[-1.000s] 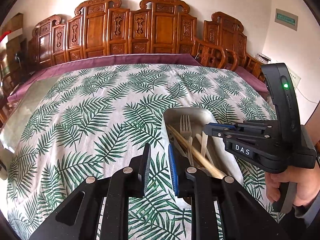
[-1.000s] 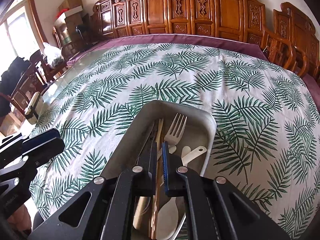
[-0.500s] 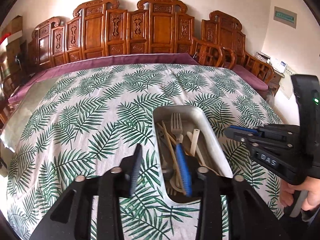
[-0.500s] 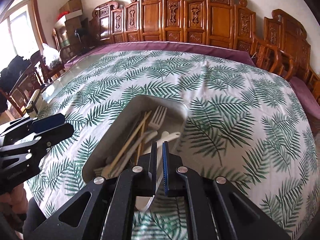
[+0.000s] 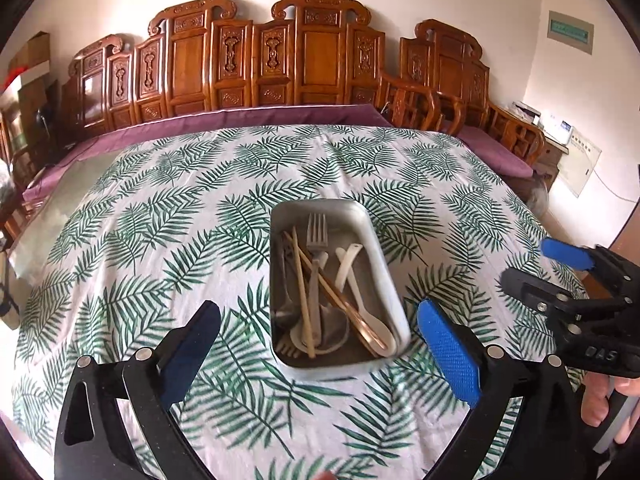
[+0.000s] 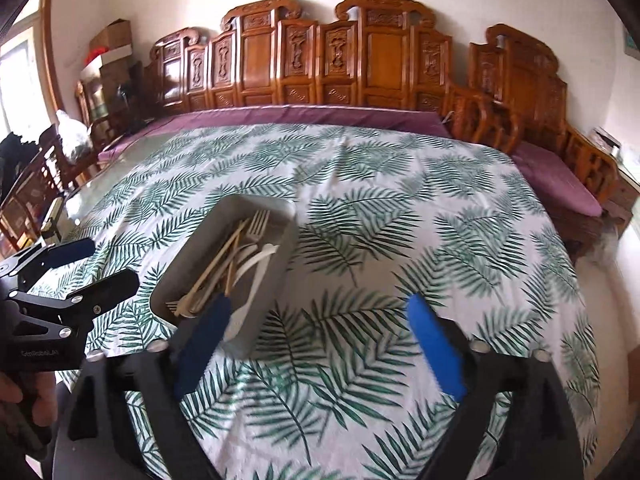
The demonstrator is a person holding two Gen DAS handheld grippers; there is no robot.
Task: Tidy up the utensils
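left wrist view: metal tray at 12 o'clock holds fork, chopsticks, white spoons; left gripper and right gripper have just been opening, wide, empty.

Looks like somebody's home, a dining or sitting room: a big tabletop under a palm-leaf tablecloth, carved wooden benches with purple cushions along the far wall, cardboard boxes stacked far left, and a window at the left.
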